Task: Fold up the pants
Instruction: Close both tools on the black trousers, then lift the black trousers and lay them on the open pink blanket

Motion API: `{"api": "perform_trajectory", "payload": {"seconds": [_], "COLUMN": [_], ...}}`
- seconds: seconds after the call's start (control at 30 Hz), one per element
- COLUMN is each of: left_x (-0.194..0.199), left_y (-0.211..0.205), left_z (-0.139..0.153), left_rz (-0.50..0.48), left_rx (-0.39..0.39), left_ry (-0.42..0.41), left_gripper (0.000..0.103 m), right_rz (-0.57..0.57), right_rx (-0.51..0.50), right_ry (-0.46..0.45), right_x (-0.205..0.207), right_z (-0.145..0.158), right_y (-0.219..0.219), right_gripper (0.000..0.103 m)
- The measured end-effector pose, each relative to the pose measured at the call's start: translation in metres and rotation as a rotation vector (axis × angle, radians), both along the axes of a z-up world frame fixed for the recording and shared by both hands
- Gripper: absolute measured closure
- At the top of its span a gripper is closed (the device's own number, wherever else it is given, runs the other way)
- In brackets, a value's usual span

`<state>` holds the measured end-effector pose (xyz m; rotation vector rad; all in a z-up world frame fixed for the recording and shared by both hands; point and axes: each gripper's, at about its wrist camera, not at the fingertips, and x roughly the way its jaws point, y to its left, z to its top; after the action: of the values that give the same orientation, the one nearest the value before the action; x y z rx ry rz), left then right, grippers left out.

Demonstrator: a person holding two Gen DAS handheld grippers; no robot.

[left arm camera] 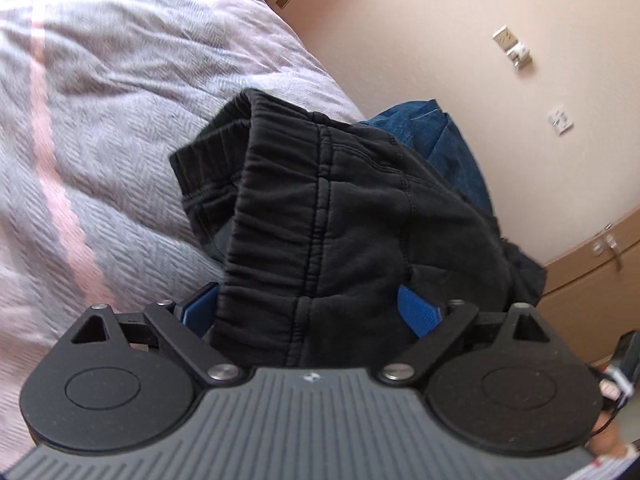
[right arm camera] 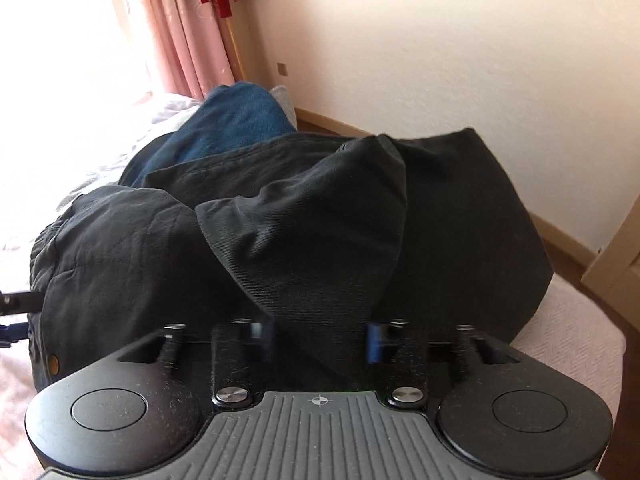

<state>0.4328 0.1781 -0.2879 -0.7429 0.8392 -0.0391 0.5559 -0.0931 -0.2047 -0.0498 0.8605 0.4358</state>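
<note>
The black pants (left arm camera: 320, 208) fill the middle of the left wrist view. Their bunched elastic waistband sits between the blue pads (left arm camera: 418, 312) of my left gripper (left arm camera: 308, 312), which is shut on this thick wad with its jaws held wide by the cloth. In the right wrist view a cone-shaped fold of the black pants (right arm camera: 320, 240) runs into my right gripper (right arm camera: 320, 340), which is shut on it. Its fingers (right arm camera: 376, 340) look blurred. The rest of the pants lie heaped on the bed, and the left gripper's fingers (right arm camera: 12, 320) show at the left edge.
Blue jeans (right arm camera: 236, 120) lie behind the black pants. The grey and pink striped bedspread (left arm camera: 100, 140) covers the bed. A cream wall with sockets (left arm camera: 512, 46), a wooden cabinet (left arm camera: 592, 280), pink curtains (right arm camera: 180, 32) and the bed's right corner (right arm camera: 580, 340) are close by.
</note>
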Motion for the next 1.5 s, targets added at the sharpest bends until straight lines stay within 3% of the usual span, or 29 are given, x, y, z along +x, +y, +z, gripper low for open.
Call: {"api": "perform_trajectory", "payload": {"seconds": [0.07,0.17,0.2,0.23,0.33,0.43,0.47,0.57,0.7,0.93,1.2,1.4,1.5], "left_x": [0.0,-0.007,-0.009,-0.013,-0.026,-0.046,-0.055,-0.088,-0.149,-0.294,-0.463,-0.57,-0.592], "left_y": [-0.005,-0.011,-0.012,-0.015,-0.025,-0.028,-0.027,-0.019,-0.014,0.01,0.062,0.085,0.083], "left_z": [0.004,0.019,0.025,0.033,0.063,0.093,0.104,0.138,0.173,0.225,0.313,0.395,0.41], "left_rz": [-0.009,-0.005,-0.006,-0.016,-0.001,0.051,0.073,0.117,0.134,0.286,0.43,0.503,0.495], "left_rx": [0.033,0.08,0.098,0.118,0.183,0.181,0.17,0.144,0.182,0.183,0.365,0.546,0.569], "left_ry": [-0.024,-0.045,-0.052,-0.065,-0.118,-0.174,-0.204,-0.249,-0.301,-0.382,-0.501,-0.581,-0.564], "left_gripper": [0.02,0.048,0.06,0.065,0.071,0.082,0.101,0.101,0.101,0.101,0.101,0.101,0.101], "right_rz": [0.002,0.026,0.038,0.049,0.087,0.15,0.17,0.22,0.319,0.538,0.732,0.788,0.758], "right_rx": [-0.002,-0.016,-0.019,-0.019,0.02,0.075,0.083,0.139,0.237,0.372,0.623,0.93,0.872], "right_ry": [-0.01,-0.026,-0.035,-0.046,-0.095,-0.128,-0.136,-0.146,-0.165,-0.148,-0.099,-0.148,-0.134], "right_x": [-0.006,-0.017,-0.023,-0.03,-0.054,-0.08,-0.091,-0.119,-0.17,-0.282,-0.422,-0.497,-0.514], "right_z": [0.005,0.018,0.024,0.031,0.059,0.09,0.1,0.126,0.163,0.21,0.27,0.326,0.326], "right_y": [-0.001,0.002,0.003,0.006,0.008,0.014,0.017,0.022,0.036,0.089,0.172,0.208,0.214], "right_gripper": [0.087,0.099,0.101,0.101,0.102,0.102,0.102,0.102,0.102,0.102,0.102,0.102,0.102]}}
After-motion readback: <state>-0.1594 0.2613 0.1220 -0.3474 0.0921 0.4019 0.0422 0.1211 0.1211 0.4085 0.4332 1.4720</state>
